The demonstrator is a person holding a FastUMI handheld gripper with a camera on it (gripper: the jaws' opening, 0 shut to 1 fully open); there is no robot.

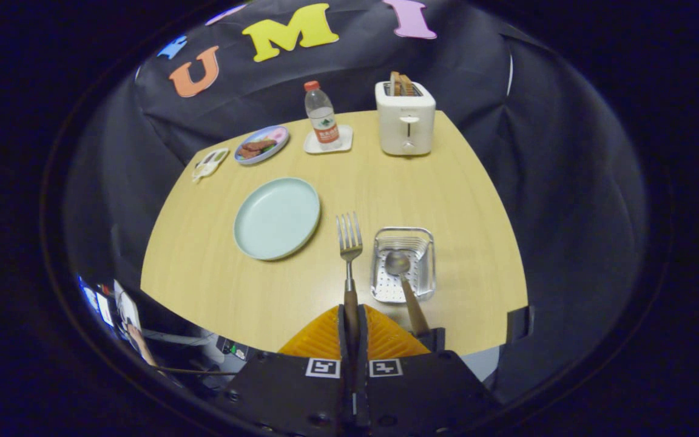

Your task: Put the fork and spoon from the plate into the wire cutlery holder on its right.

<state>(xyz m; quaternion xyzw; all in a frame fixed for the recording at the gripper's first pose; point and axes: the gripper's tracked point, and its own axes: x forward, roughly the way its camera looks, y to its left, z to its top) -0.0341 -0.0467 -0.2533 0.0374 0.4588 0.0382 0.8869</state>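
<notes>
My gripper is shut on the wooden handle of the fork, whose metal tines point away from me above the table. The fork hangs between the pale green plate on its left and the wire cutlery holder on its right. The plate is bare. The spoon stands in the holder, bowl down inside it, its wooden handle leaning out toward me beside my right finger.
At the far side of the wooden table stand a white toaster with bread slices, a water bottle on a white coaster, a small plate of food and a small white dish. The table edge lies just ahead of my fingers.
</notes>
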